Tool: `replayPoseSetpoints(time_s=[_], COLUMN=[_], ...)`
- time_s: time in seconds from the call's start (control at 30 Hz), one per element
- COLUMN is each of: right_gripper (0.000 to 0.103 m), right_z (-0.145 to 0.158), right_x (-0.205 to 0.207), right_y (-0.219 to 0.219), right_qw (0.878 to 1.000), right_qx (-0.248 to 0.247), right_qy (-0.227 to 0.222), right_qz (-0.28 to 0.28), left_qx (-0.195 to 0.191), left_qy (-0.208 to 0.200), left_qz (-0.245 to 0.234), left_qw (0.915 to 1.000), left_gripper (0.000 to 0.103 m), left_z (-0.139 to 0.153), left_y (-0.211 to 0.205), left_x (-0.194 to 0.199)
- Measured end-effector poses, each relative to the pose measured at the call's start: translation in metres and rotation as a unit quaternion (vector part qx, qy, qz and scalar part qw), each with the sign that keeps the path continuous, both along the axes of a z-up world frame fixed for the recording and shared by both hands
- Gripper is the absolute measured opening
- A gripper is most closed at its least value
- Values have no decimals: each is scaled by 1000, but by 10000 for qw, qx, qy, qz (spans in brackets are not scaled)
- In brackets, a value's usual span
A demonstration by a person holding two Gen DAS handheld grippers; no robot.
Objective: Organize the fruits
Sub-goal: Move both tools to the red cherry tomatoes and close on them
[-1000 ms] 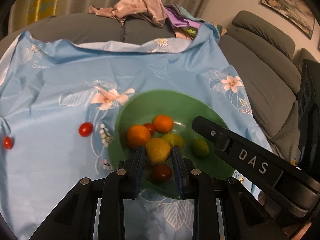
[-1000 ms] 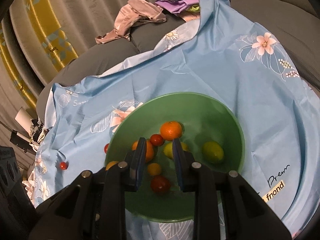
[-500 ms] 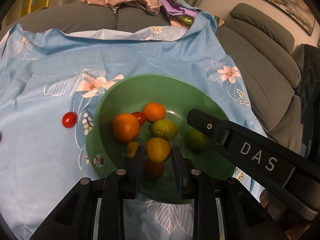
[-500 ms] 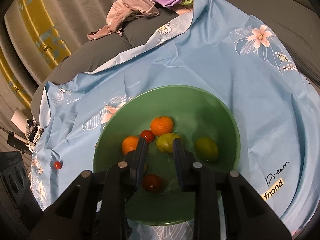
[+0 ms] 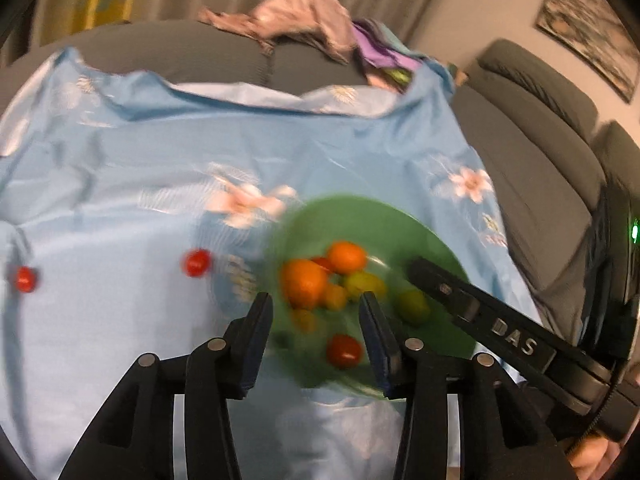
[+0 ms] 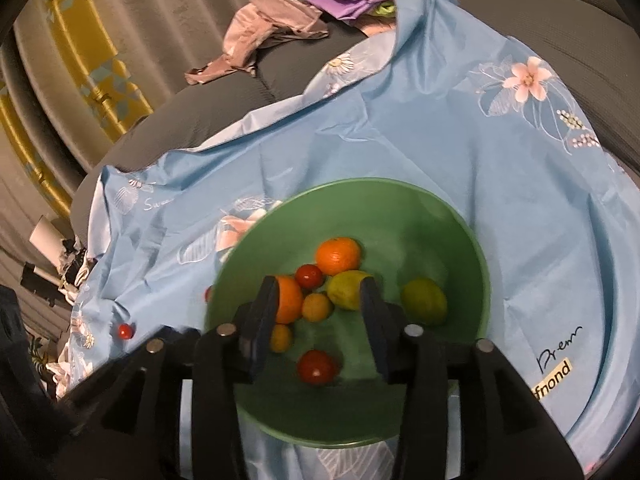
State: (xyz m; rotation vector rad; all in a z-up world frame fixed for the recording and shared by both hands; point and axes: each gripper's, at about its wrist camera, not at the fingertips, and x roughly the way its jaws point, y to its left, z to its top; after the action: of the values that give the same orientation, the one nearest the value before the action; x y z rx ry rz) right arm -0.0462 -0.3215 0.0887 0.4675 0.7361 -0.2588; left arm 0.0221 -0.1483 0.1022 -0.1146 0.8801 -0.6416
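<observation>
Right now both of my grippers hang over the green bowl (image 6: 440, 216), which sits on a blue flowered cloth (image 6: 460, 128) spread across a grey sofa (image 5: 532, 168). My left gripper (image 5: 316, 308) has just been opening — its jaws stand apart with nothing pinched between them, the fruit showing through the gap well below. That view is smeared by motion, so the fruit edges and the near rim of the bowl are hard to make out. My right gripper (image 6: 318, 296) has also just been opening; its jaws stand apart above the fruit and clamp nothing. In the bowl I count two oranges (image 6: 338, 255), a yellow-green lemon (image 6: 347, 289), a lime (image 6: 424, 300) off to the right, two small orange fruits (image 6: 317, 307) and two red tomatoes (image 6: 317, 367) — the left finger cuts off part of one orange. Two more tomatoes (image 5: 196, 263) lie on the cloth left of the bowl, well apart from each other. Crumpled clothes (image 6: 264, 24) sit at the far edge of the sofa. The bowl's near rim is hidden behind my right gripper's frame.
</observation>
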Motion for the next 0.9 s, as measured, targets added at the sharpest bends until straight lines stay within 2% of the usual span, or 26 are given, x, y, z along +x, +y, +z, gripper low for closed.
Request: replayPoseSetpoints(time_s=[0.13,0.2,0.33,0.47,0.57,0.7,0.77,0.83,0.9], right_gripper=[49,51,53,53,53,53,50,48,48], right_z=[6,7,4,4,3,-8,-19,-29,-39], right_x=[4,6,17,30,47,89,120,141,161], right_y=[12,19,39,63,91,127,143,149,154], right_qw=[9998,9994,9978,9936,9870,9777,9698,9637,9565], right_qx=[-47,-42,-59,62,151,47,-127,-390,-877], right_qy=[-90,-129,-83,-96,-55,426,835,1242,1683], right_qz=[182,330,653,1120,1597,2056,2289,2329,2215], left_qx=[11,14,388,581,428,174,232,242,207], left_qy=[-277,-284,-363,-196,-7,332,457,615,771], left_qz=[652,1018,1836,2349,2614,2742,2795,2734,2681], left_qw=[9975,9944,9816,9701,9643,9609,9588,9596,9601], left_gripper=[44,45,45,45,45,45,45,45,43], left_z=[14,16,10,-5,-17,-33,-42,-51,-55], left_y=[52,78,126,162,181,193,193,194,196], left_x=[9,16,30,43,53,65,73,81,86])
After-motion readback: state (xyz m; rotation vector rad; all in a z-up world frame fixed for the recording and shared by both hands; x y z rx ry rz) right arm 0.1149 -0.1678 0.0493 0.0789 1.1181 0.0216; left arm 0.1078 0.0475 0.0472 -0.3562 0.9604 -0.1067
